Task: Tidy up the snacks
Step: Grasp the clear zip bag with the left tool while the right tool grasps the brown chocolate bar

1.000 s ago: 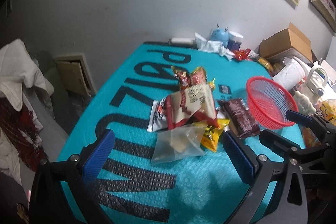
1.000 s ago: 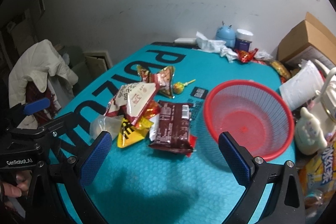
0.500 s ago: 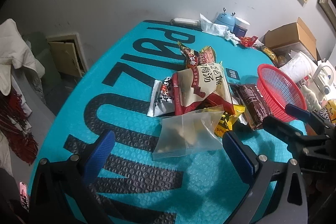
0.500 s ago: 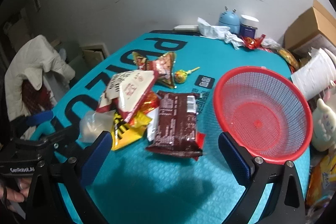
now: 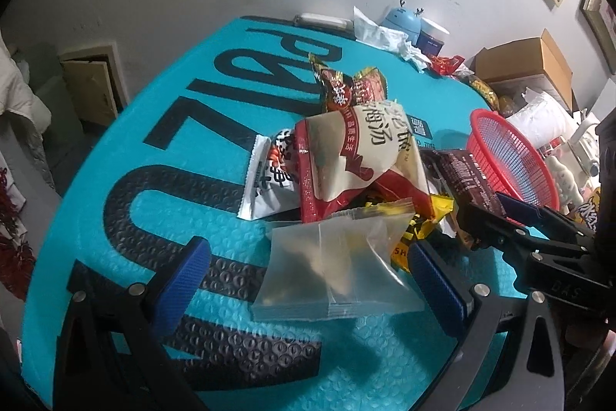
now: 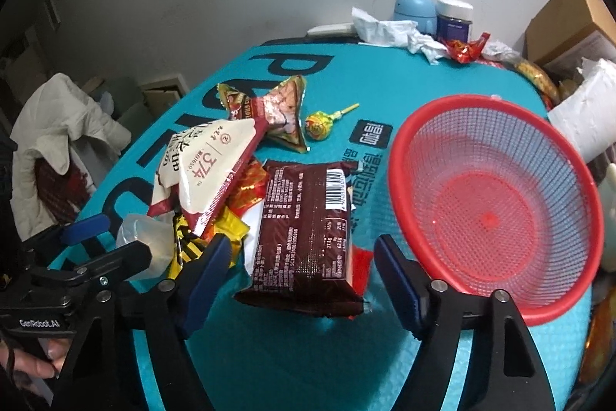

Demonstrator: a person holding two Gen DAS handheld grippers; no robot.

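Snacks lie heaped mid-tabletop on a teal mat [image 5: 161, 149]: a clear pouch [image 5: 335, 268] nearest, a red-and-cream bag [image 5: 354, 156] on top, a white packet [image 5: 269, 180] to its left, a yellow wrapper [image 6: 223, 230] underneath. The dark brown packet [image 6: 308, 222] lies at the pile's right edge, just beside the red mesh basket [image 6: 496, 203]. A lollipop [image 6: 319, 126] sits farther back, near a crinkled red-gold bag [image 6: 269, 110]. The left gripper [image 5: 308, 280] hangs with jaws wide open on either side of the clear pouch. The right gripper [image 6: 304, 272] has open jaws flanking the brown packet's near end.
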